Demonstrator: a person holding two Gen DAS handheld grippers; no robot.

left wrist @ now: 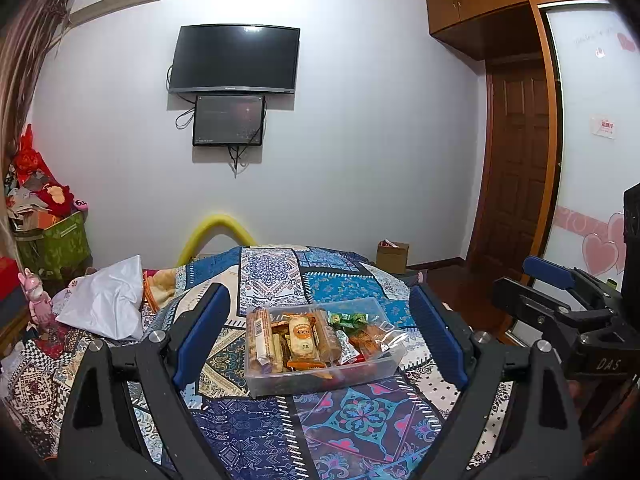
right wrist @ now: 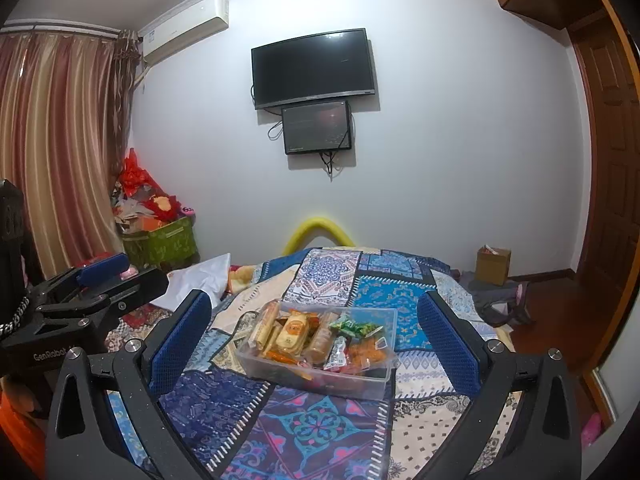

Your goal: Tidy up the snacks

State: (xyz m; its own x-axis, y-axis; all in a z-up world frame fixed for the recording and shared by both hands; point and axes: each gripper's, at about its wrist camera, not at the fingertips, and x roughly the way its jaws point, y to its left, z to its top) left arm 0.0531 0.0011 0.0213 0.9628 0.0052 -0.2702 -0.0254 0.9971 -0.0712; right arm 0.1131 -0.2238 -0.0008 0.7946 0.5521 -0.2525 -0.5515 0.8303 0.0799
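Both wide open — left claw (left wrist: 320, 336) and right claw (right wrist: 316, 334) — facing light, crinkly, slippery snack packets (left wrist: 300, 338) in thin clear tub (left wrist: 320, 384) on soft bed (left wrist: 360, 420); best gripped by tub's rim or packets' sealed ends.

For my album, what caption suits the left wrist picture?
Open left claw frames a clear snack box on a patterned bedspread.

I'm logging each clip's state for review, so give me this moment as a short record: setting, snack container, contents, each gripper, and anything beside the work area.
setting: patchwork bedspread on a bed, facing a wall with a TV
container: clear plastic box, lid off, sitting on the bedspread
contents: wrapped snacks; tall cracker packs at its left, green candies at its far right
left gripper: open, empty, box between its fingers in view
right gripper: open, empty
beside: white plastic bag left of the box
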